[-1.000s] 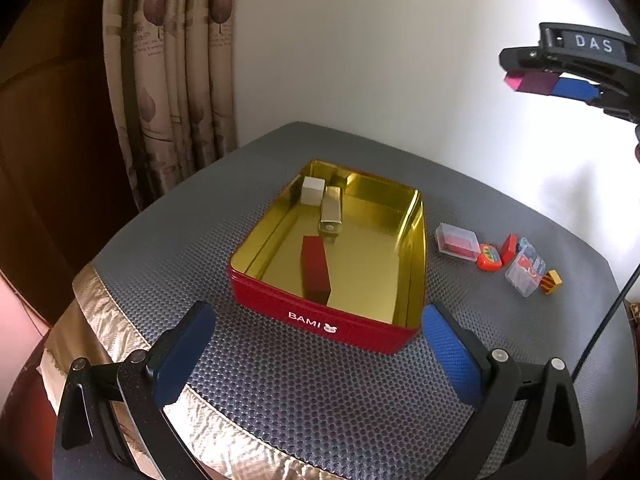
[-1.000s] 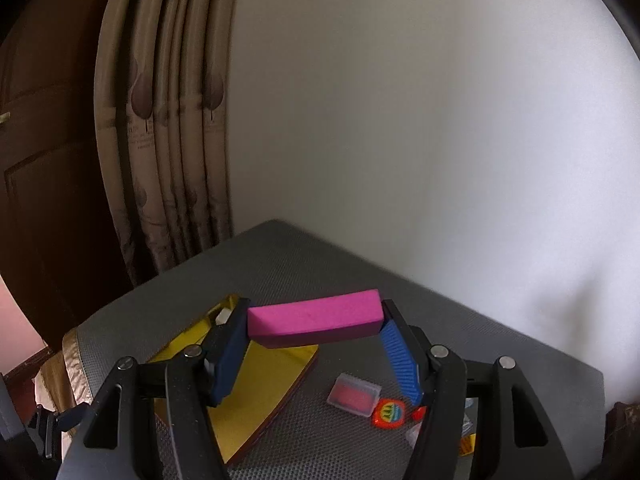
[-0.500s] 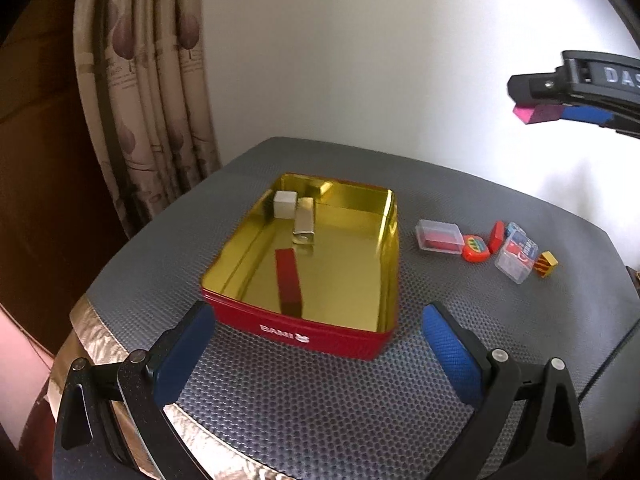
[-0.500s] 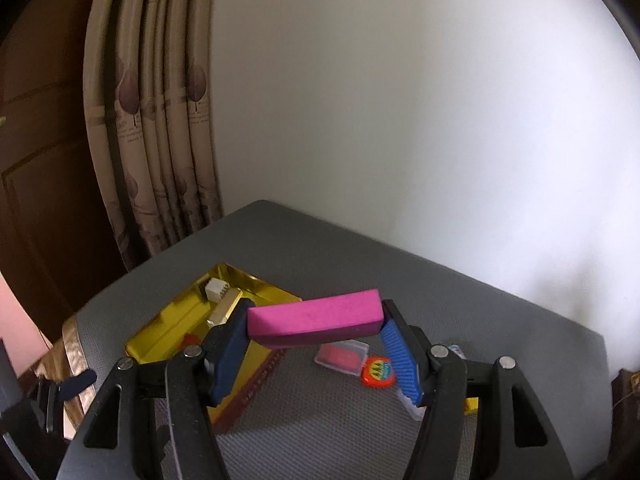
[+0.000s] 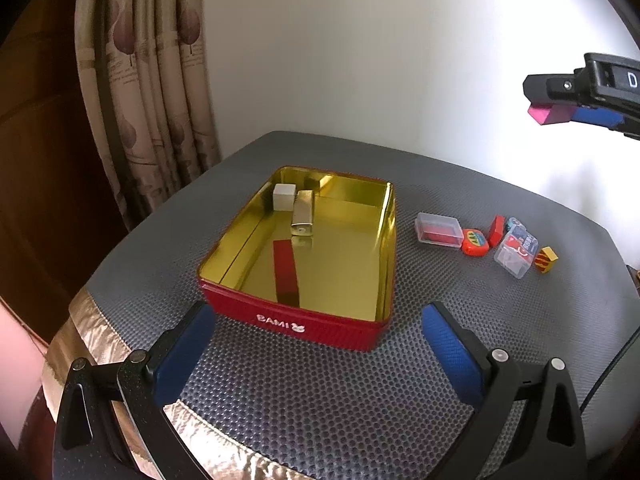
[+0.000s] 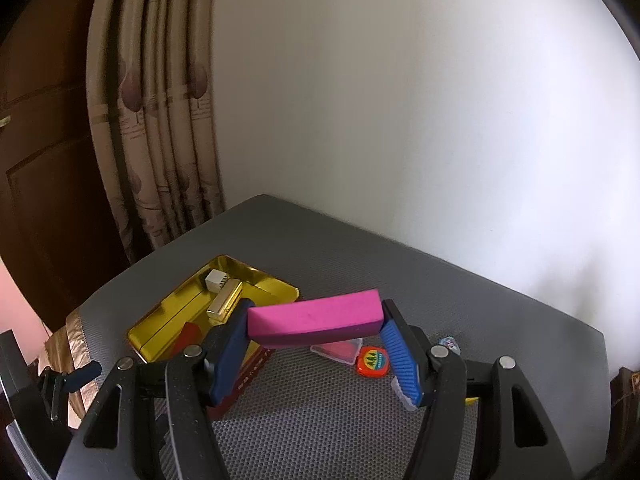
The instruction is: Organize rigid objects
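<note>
A red tin (image 5: 296,322) with a gold inside (image 6: 160,322) sits on the grey mat. In it lie a white block (image 5: 284,196), a gold bar (image 5: 302,212) and a dark red bar (image 5: 285,272). My right gripper (image 6: 314,322) is shut on a pink block (image 6: 314,318), held crosswise high above the mat, to the right of the tin. From the left wrist view the pink block (image 5: 548,114) shows at the far right, in the air. My left gripper (image 5: 316,338) stands open just in front of the tin's near wall, nothing between its fingers.
Right of the tin lie small items: a clear case with a red insert (image 5: 438,230), an orange round tag (image 5: 476,242), a red piece (image 5: 496,230), a clear printed box (image 5: 516,254), a yellow striped cube (image 5: 546,260). A curtain (image 5: 152,92) and white wall stand behind.
My right gripper with the pink block has moved right and a little lower, away from above the tin. My left gripper has hardly shifted and stays open.
</note>
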